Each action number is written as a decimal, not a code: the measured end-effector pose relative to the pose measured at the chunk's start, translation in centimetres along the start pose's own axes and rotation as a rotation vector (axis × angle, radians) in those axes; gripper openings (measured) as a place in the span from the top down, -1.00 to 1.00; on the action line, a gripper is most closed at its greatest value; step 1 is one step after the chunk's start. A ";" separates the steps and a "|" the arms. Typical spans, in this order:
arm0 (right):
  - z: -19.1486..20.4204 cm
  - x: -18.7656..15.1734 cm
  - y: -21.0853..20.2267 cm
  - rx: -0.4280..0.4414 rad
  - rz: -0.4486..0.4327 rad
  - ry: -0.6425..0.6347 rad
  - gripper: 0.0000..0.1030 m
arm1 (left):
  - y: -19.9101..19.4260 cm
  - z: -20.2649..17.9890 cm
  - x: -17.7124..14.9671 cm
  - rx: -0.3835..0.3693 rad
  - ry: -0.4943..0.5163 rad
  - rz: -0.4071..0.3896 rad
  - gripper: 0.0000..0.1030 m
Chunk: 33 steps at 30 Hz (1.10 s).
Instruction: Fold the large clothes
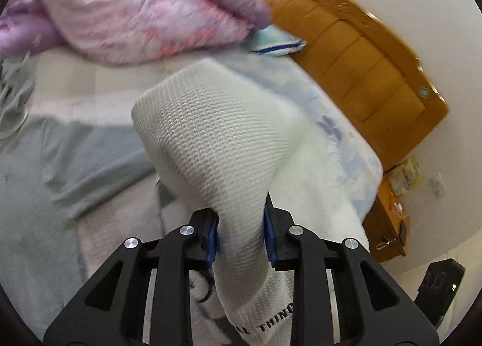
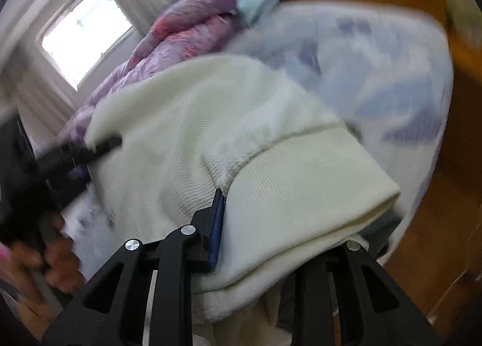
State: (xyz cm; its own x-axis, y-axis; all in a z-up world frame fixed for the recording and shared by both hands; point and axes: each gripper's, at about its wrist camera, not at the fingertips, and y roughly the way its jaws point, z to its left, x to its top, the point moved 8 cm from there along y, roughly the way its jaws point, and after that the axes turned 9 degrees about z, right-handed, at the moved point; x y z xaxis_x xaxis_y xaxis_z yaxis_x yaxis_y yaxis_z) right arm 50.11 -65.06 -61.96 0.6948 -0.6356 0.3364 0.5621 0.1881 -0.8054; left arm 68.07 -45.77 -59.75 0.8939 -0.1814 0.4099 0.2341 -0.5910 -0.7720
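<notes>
The left gripper (image 1: pixel 241 234) has its blue pads (image 1: pixel 212 240) pinched on a gathered fold of the white knitted sweater (image 1: pixel 211 141), jaws only a little apart with the thick fabric filling the gap. Black lettering shows on the knit below the pads. The right gripper (image 2: pixel 241 225) is likewise narrowed onto the same sweater (image 2: pixel 186 135), near its ribbed hem band (image 2: pixel 307 177); one blue pad presses the cloth, while the other finger is buried under the band, so its contact cannot be seen. The sweater is lifted off the bed, draped between the two tools over the mattress (image 1: pixel 340 147), whose cover is pale with blue flowers. In the right wrist view the left gripper's black body (image 2: pixel 75 156) reaches the sweater's left edge, gripped by a hand (image 2: pixel 57 258). A grey garment (image 1: pixel 90 159) lies flat on the bed's left part. A crumpled pink and purple quilt (image 1: pixel 135 20) sits at the head end beside a light blue pillow (image 1: pixel 277 41), against the wooden headboard (image 1: pixel 361 53). A window (image 2: pixel 87 35) is lit behind the quilt
</notes>
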 end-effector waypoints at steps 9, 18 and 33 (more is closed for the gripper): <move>7.9 8.5 -12.3 0.120 -0.231 -0.195 0.57 | -8.8 -3.5 5.6 -0.123 -0.038 -0.180 0.53; 6.5 10.7 -13.6 0.124 -0.210 -0.152 0.56 | -8.1 -5.7 8.6 -0.211 -0.066 -0.165 0.51; -5.6 -1.5 0.1 -0.090 0.284 0.096 0.00 | -1.3 3.9 -0.5 0.041 -0.228 0.097 -0.21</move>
State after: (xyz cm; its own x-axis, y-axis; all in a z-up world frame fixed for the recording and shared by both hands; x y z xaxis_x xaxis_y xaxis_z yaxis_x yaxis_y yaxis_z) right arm 46.60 -68.30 -65.25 0.7704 -0.6358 0.0474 0.3067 0.3043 -0.9018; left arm 68.86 -41.83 -60.88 0.9749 -0.0508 0.2166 0.1544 -0.5466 -0.8230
